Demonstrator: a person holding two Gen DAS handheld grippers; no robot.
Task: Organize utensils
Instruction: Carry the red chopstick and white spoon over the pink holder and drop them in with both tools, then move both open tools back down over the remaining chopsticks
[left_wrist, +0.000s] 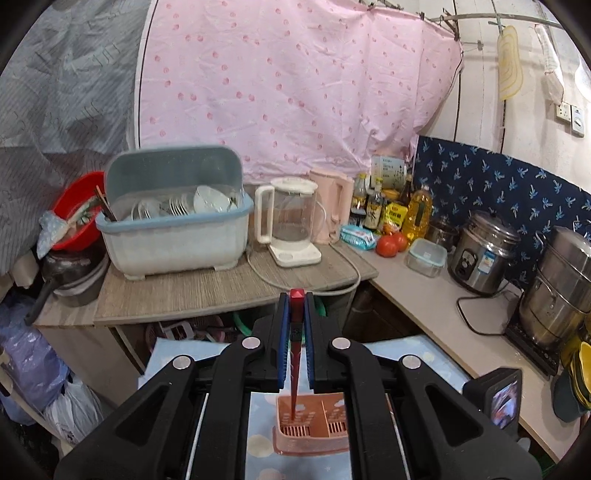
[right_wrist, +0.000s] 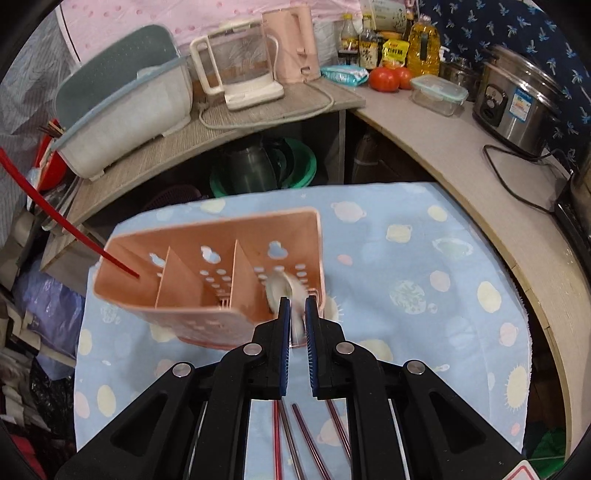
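Red chopstick (left_wrist: 296, 332) pinched in left claw (left_wrist: 296, 295); blurred white spoon (right_wrist: 291, 295) between right claw (right_wrist: 296, 301) pads.

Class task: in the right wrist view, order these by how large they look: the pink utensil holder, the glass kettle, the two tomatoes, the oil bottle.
1. pink utensil holder, though it lies nearest the camera
2. glass kettle
3. oil bottle and two tomatoes: these look alike, so I leave them unranked

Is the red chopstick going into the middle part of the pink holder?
No, the red chopstick points into the leftmost compartment of the pink holder; the middle one looks empty.
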